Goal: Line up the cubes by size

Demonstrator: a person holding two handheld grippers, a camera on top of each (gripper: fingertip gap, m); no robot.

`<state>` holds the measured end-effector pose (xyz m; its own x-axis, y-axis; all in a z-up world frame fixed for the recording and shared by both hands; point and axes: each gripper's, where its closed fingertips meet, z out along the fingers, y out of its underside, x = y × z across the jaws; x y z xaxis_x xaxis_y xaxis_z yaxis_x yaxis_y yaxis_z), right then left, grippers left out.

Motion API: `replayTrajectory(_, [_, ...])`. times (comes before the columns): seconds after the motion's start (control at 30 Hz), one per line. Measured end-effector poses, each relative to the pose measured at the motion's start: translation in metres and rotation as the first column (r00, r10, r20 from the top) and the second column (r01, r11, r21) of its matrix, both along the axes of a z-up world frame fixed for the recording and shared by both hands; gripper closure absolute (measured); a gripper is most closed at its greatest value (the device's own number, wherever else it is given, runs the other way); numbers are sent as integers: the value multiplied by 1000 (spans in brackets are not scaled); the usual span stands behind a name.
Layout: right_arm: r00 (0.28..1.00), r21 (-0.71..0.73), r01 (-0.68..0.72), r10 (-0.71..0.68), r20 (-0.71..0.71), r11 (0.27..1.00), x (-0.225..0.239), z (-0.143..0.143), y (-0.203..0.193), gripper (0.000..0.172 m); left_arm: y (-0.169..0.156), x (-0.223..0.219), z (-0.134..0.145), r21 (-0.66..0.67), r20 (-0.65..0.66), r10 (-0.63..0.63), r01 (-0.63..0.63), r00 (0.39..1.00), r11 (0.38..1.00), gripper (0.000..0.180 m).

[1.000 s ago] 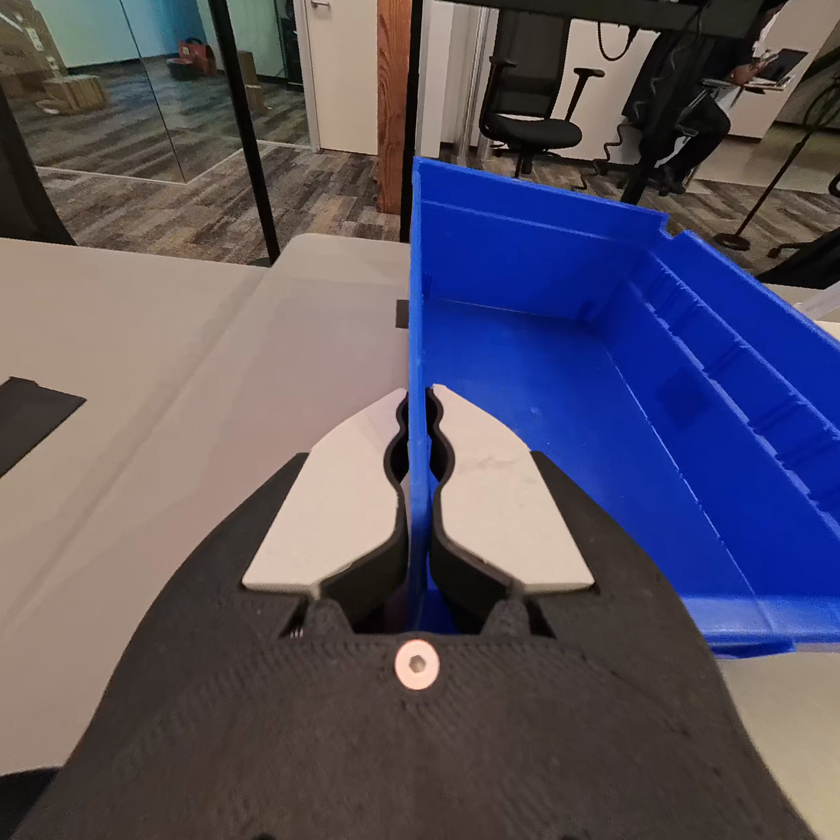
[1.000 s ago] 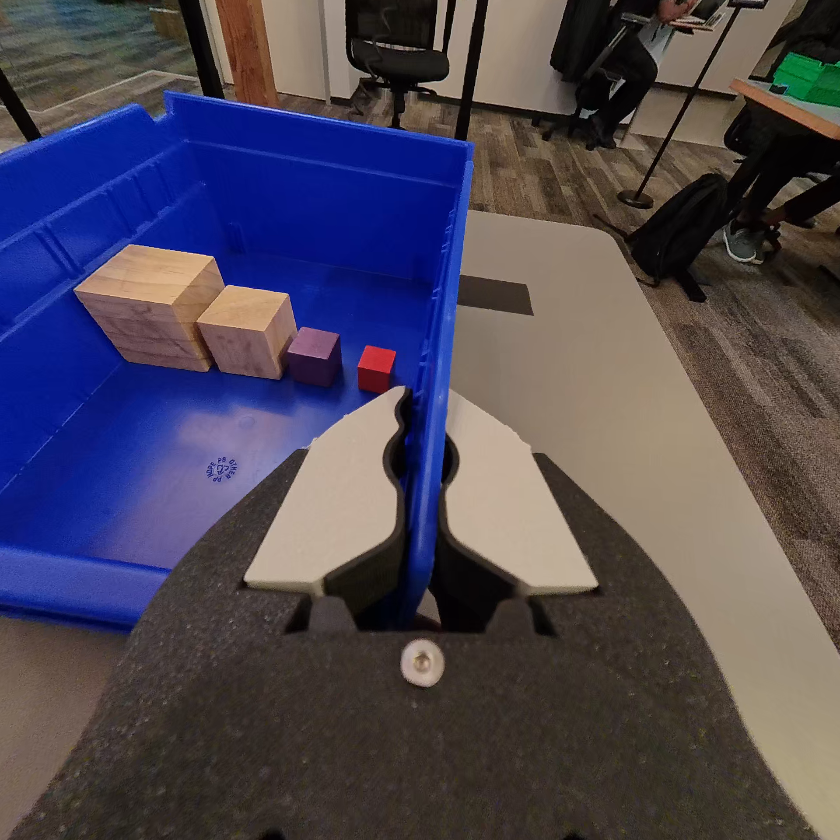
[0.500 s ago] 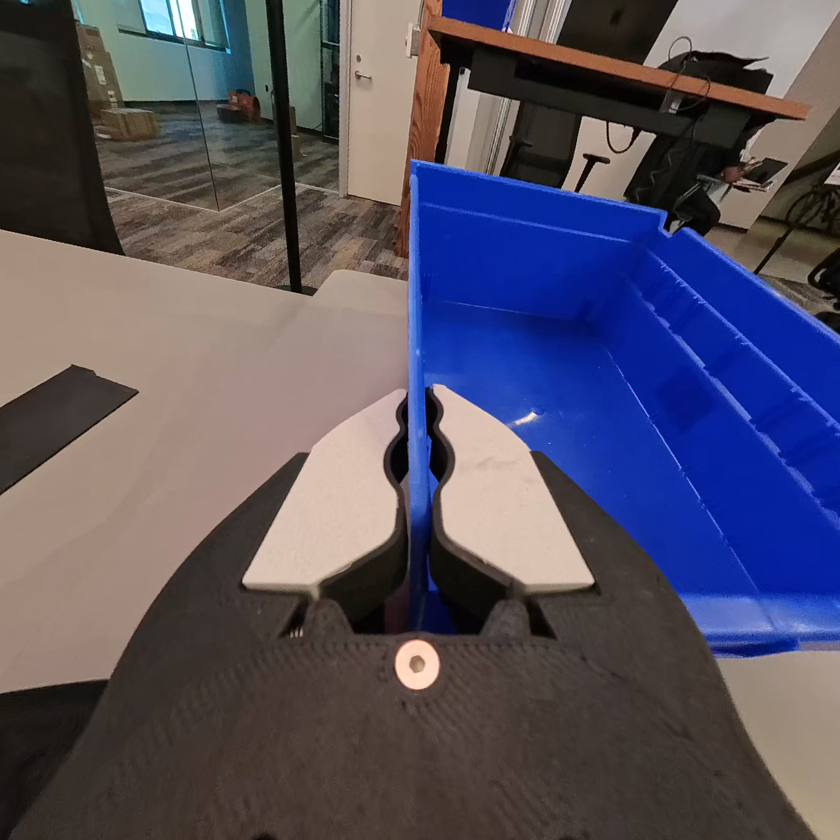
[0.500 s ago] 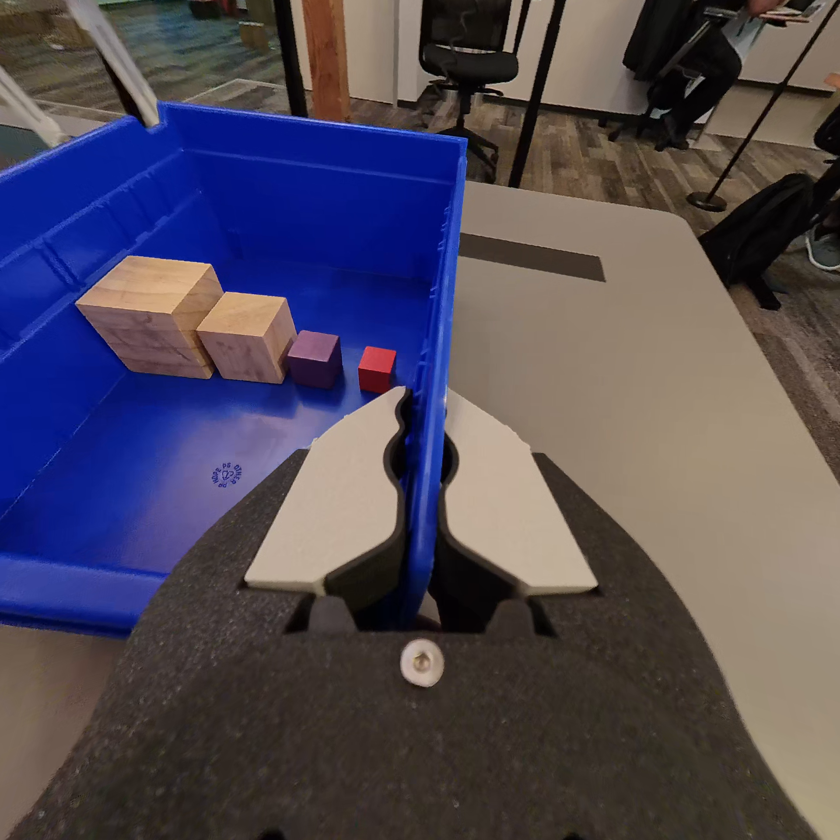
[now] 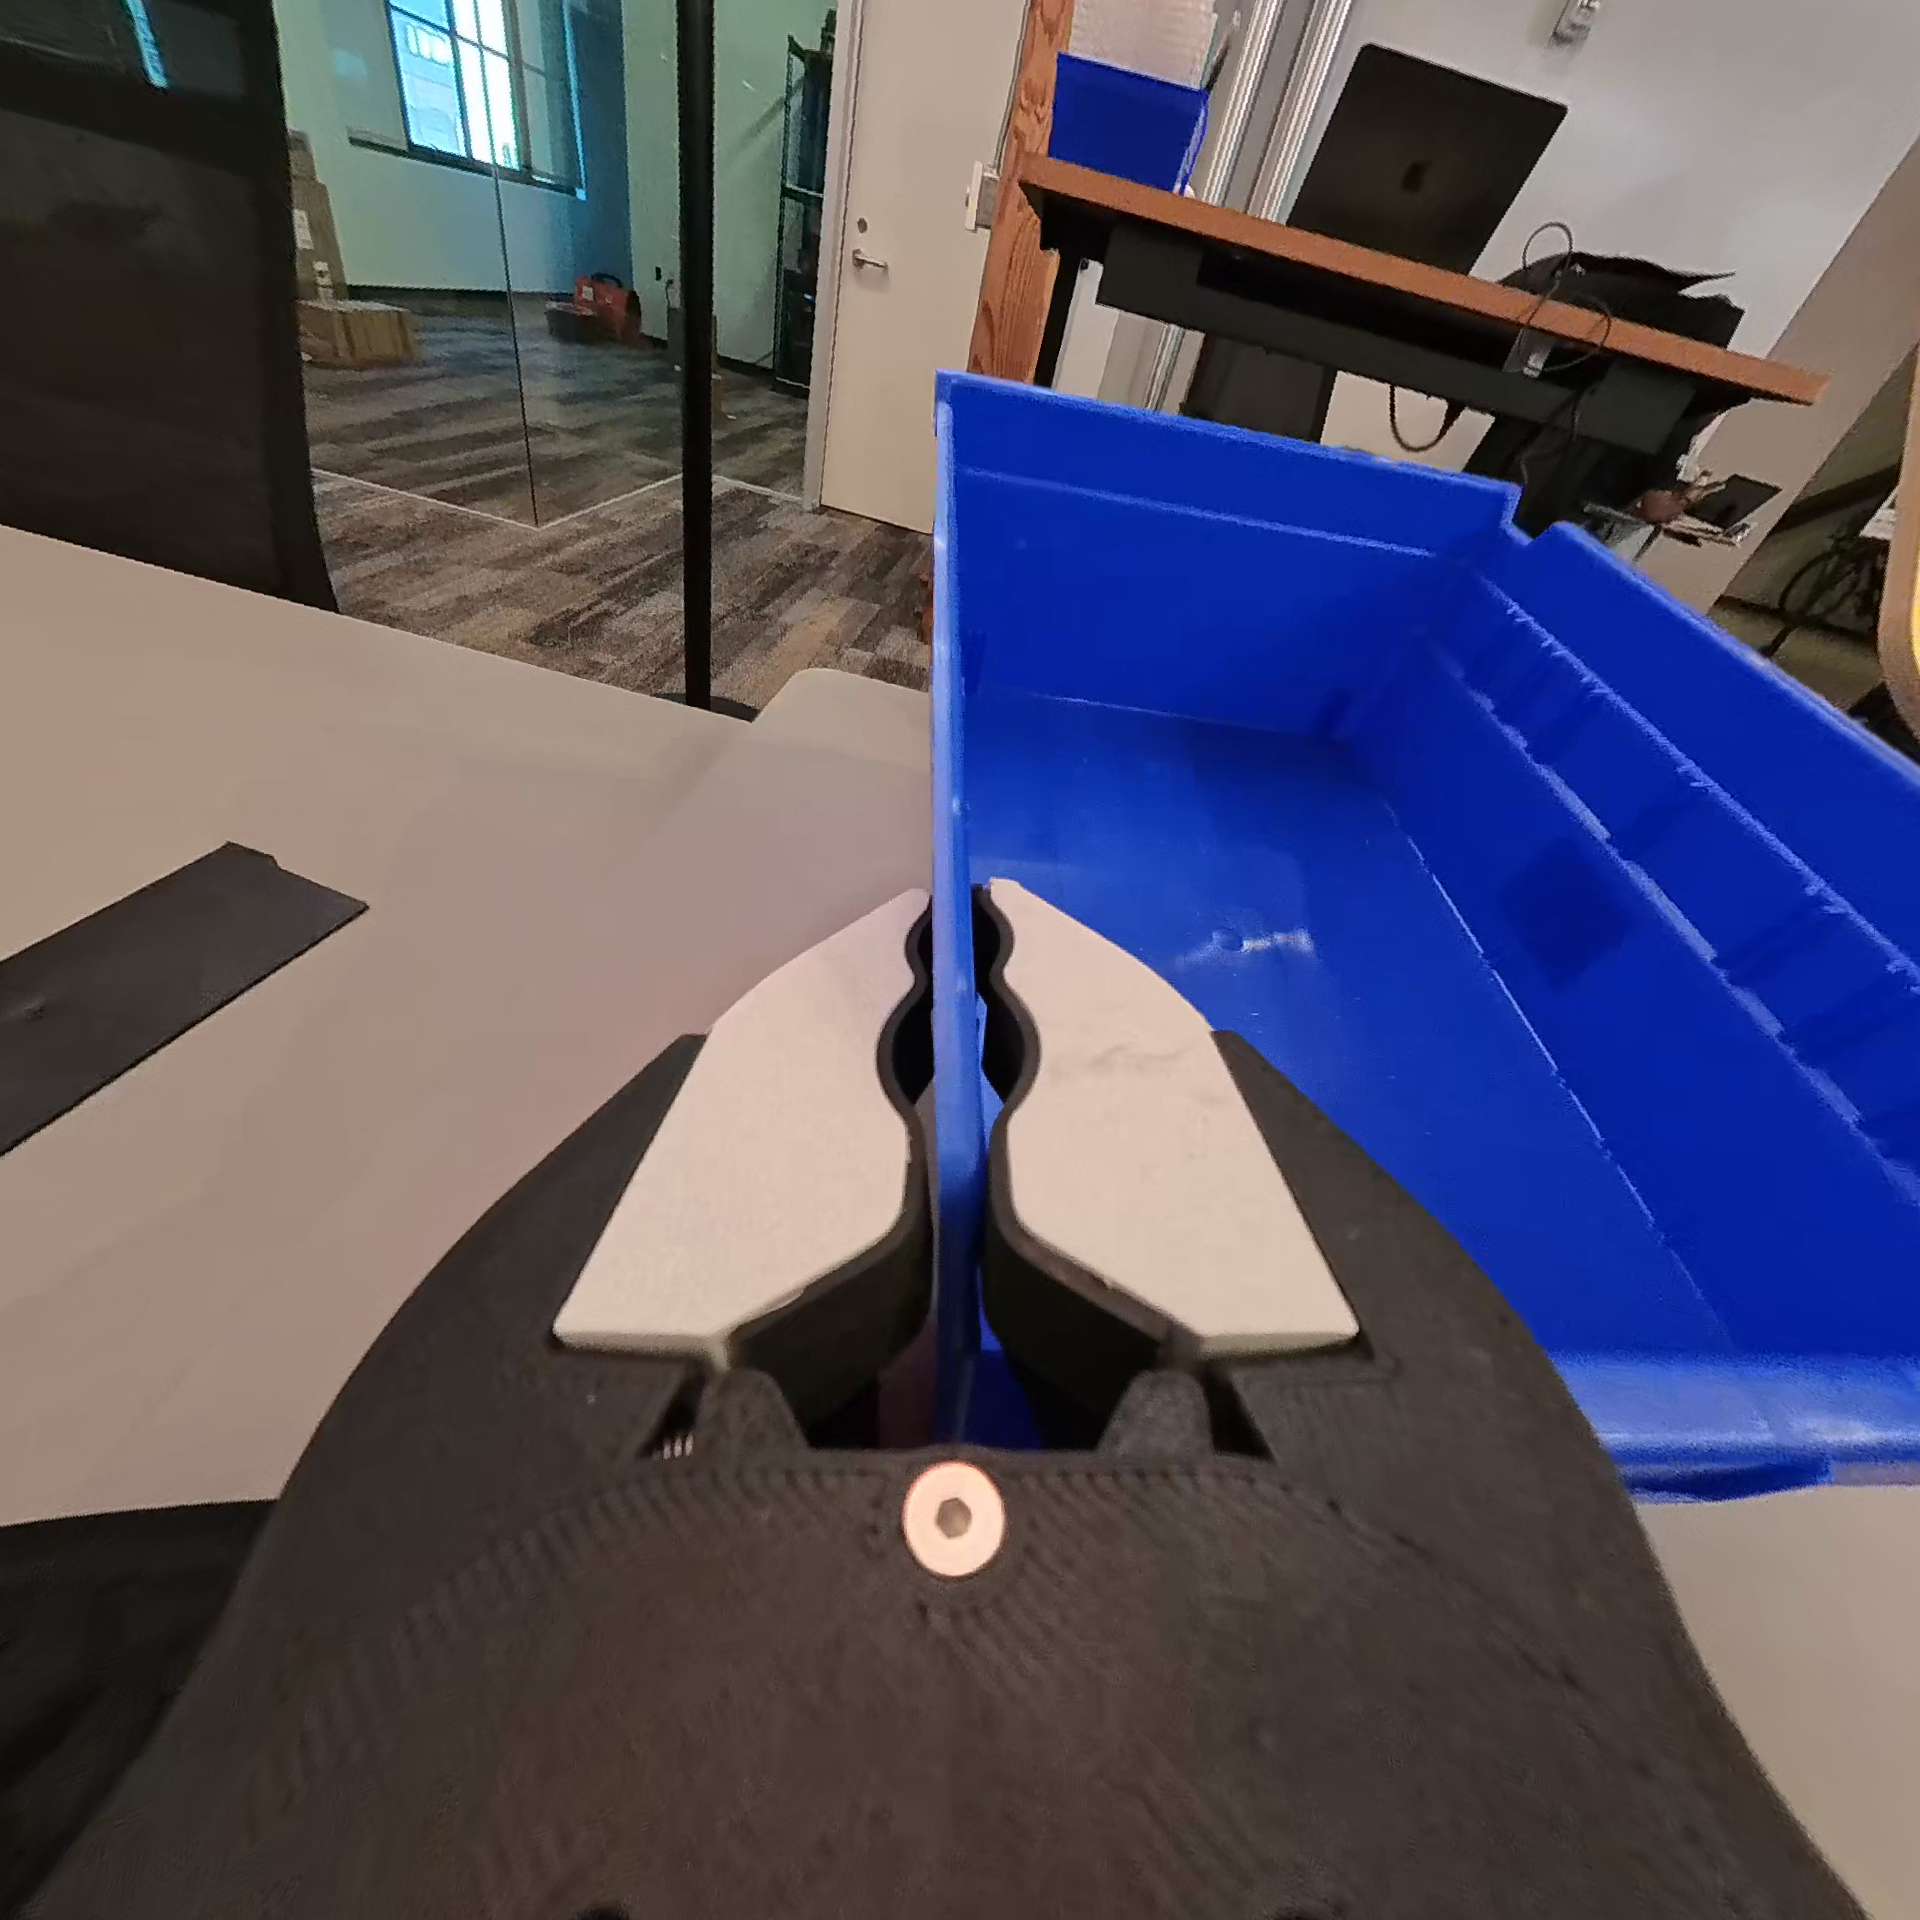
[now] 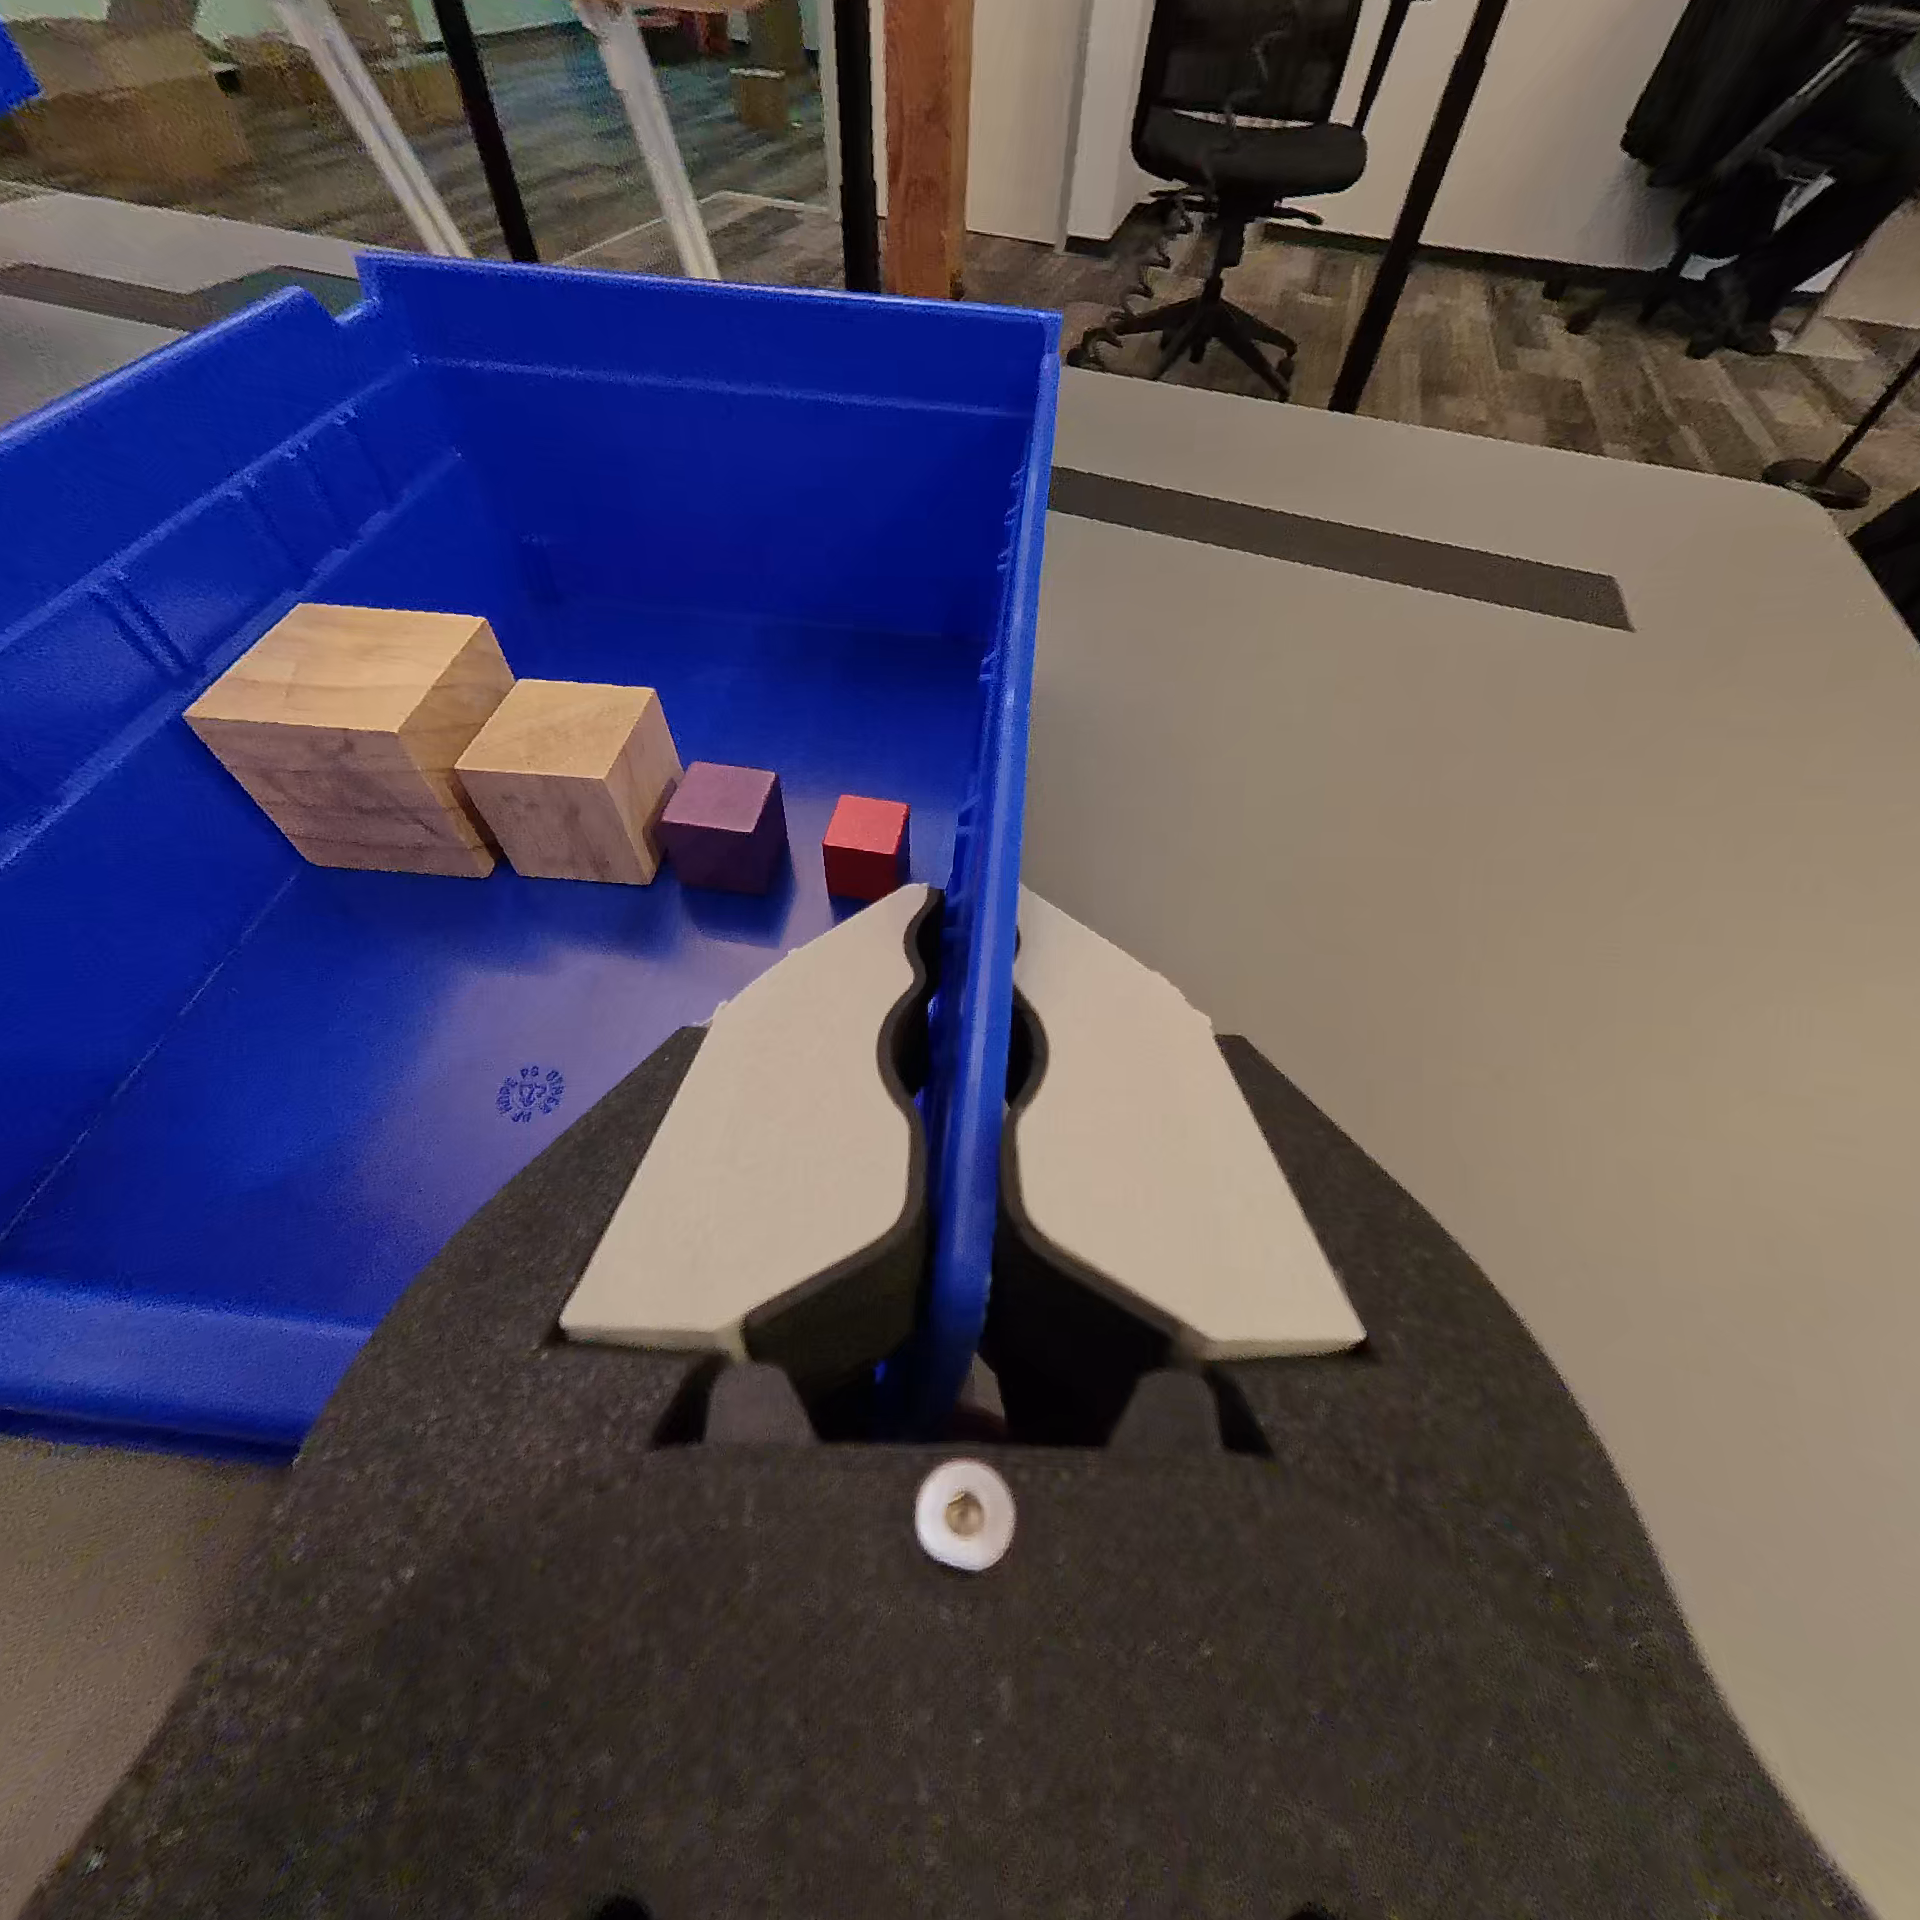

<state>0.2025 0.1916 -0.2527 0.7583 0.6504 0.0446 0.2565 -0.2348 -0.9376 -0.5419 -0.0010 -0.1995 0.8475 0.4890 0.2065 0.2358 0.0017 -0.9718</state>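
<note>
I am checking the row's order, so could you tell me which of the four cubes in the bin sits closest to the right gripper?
The red cube, the smallest, sits closest to the right gripper; it ends the row apart from the purple cube.

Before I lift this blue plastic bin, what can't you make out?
- Four cubes: absent from the left wrist view; the bin floor shown there is bare.
- Near-right corner of the blue plastic bin: hidden behind the right gripper.
- Left gripper: not in the right wrist view.
- Underside of the bin: unseen.
</note>
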Motion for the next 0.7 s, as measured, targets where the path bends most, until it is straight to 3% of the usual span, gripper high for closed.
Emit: replayTrajectory(0.7, [959,7,-284,284,4,959,-146,0,-42,166,-25,-16,15,73,16,61,-62,998,995,176])
